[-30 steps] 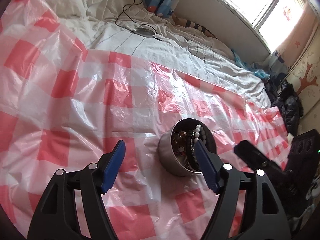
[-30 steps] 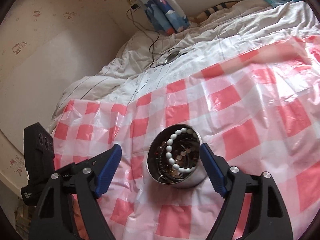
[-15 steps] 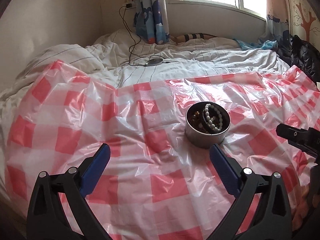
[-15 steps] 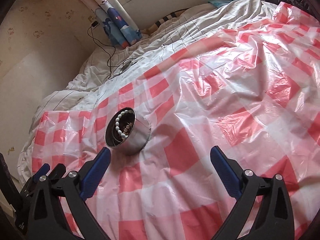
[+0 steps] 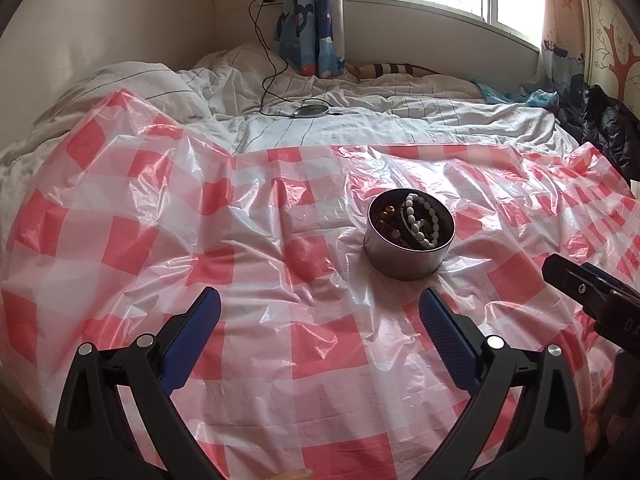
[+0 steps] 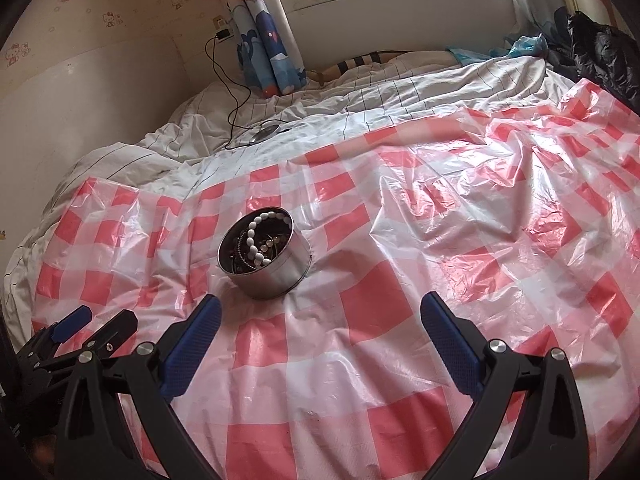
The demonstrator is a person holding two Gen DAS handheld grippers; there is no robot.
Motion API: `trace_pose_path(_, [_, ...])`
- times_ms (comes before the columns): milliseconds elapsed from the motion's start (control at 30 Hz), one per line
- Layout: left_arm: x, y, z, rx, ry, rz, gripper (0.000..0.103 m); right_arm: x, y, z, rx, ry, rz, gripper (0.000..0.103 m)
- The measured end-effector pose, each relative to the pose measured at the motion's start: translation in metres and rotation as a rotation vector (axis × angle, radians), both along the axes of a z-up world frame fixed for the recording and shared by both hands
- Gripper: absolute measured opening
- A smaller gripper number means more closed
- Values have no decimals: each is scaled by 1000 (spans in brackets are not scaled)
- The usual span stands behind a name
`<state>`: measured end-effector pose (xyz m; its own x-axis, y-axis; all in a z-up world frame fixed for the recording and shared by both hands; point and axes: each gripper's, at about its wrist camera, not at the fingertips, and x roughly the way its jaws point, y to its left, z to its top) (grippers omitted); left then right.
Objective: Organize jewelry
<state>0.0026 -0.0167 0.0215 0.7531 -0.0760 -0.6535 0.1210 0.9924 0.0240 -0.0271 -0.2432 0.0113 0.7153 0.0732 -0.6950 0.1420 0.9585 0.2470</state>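
Left wrist view puts the round metal tin [image 5: 408,254] just above and inside my right-hand blue fingertip, right of centre, on the pink-checked plastic sheet [image 5: 256,240]; my left gripper [image 5: 320,308] stands spread wide and empty. From the right wrist, the tin [image 6: 266,268] sits up-left of my right gripper [image 6: 320,312], also spread wide, holding nothing. A white bead bracelet [image 5: 420,220] lies on top of the jewelry inside. Both look about equally near, I'd judge.
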Motion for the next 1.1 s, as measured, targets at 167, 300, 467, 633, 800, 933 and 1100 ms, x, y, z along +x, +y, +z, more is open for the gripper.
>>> trace_pose_path(167, [1,-5,-2,14,1,-15,95,2,-6,-1,20,9,-12,96])
trace_pose_path(300, [3,-9,-2,12,13,-28,95,5,-6,-2,15,18,-7,96])
trace_pose_path(467, [5,-19,-5,31,21,-57,95,7,-4,-4,11,21,-2,96])
trace_pose_path(633, [-3,-16,-2,-71,-17,-90,95,9,-4,-6,9,27,-8,96])
trace_pose_path(800, [-3,-27,-6,-14,-18,-106,95,9,-7,-5,4,18,-29,96])
trace_pose_path(933, [0,-33,-12,73,9,-49,95,4,-13,-2,-7,2,-66,96])
trace_pose_path(1100, [7,-19,-20,41,86,15,95,1,-18,-1,-12,1,-97,96])
